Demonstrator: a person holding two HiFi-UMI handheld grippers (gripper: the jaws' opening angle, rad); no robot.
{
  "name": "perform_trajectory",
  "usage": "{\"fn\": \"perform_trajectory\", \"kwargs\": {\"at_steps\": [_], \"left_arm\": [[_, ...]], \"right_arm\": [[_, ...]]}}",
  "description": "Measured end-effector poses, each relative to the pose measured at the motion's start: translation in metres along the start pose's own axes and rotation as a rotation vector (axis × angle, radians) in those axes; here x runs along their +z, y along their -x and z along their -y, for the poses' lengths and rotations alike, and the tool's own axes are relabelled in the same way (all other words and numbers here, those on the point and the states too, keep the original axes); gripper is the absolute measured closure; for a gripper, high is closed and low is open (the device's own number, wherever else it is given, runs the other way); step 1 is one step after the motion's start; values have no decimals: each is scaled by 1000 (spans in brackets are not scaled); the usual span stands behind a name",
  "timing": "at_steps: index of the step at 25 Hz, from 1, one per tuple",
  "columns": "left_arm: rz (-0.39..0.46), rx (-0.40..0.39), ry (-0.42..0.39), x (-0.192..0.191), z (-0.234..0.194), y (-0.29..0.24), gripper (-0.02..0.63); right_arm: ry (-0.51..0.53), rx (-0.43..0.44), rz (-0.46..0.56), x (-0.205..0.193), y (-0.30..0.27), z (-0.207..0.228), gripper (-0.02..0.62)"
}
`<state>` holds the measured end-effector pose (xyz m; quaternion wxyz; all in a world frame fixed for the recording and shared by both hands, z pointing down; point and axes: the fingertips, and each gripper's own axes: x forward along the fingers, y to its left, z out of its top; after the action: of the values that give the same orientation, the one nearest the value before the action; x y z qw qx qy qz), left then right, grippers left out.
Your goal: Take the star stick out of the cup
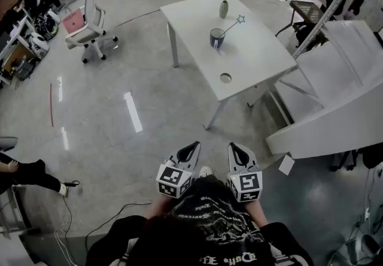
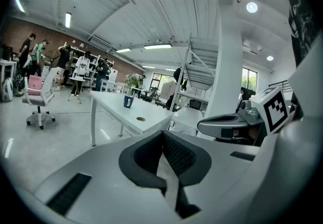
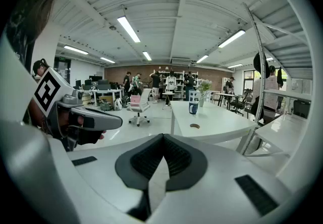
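A dark blue cup (image 1: 217,38) stands on the white table (image 1: 251,55) far ahead of me. The star stick (image 1: 231,26) leans out of it to the right, its star at the upper end. Both grippers are held close to my body, well short of the table. My left gripper (image 1: 194,147) and right gripper (image 1: 235,148) sit side by side, jaws shut and empty. The left gripper view shows the cup (image 2: 128,101) small beyond the closed left gripper (image 2: 162,132). In the right gripper view the cup (image 3: 194,108) stands past the closed right gripper (image 3: 162,136). The stick is too small to make out there.
A vase of flowers (image 1: 224,6) stands behind the cup, and a round hole (image 1: 225,78) is in the tabletop near its front edge. A white staircase (image 1: 335,97) rises on the right. An office chair (image 1: 90,26) and several people are at the far left.
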<state>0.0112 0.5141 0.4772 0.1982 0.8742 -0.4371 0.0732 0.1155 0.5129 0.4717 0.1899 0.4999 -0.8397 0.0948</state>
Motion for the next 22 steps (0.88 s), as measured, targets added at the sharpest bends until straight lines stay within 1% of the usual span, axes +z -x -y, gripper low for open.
{"fn": "perform_trajectory", "kwargs": {"at_steps": [4, 9, 14, 16, 20, 22], "left_arm": [[-1, -17, -13, 8, -12, 1, 586], [-7, -17, -15, 10, -25, 5, 586], [-15, -25, -14, 6, -40, 15, 586], [-18, -26, -12, 4, -44, 20, 586], [-9, -38, 12, -4, -48, 25, 586], [-10, -53, 10, -7, -46, 28, 586]], "right_arm": [[-2, -6, -5, 8, -12, -7, 589], [-17, -11, -6, 10, -21, -17, 589], [-86, -45, 17, 11, -27, -26, 588], [-99, -49, 23, 11, -26, -31, 588], [-119, -66, 16, -3, -21, -36, 588], [-137, -77, 9, -10, -16, -39, 588]]}}
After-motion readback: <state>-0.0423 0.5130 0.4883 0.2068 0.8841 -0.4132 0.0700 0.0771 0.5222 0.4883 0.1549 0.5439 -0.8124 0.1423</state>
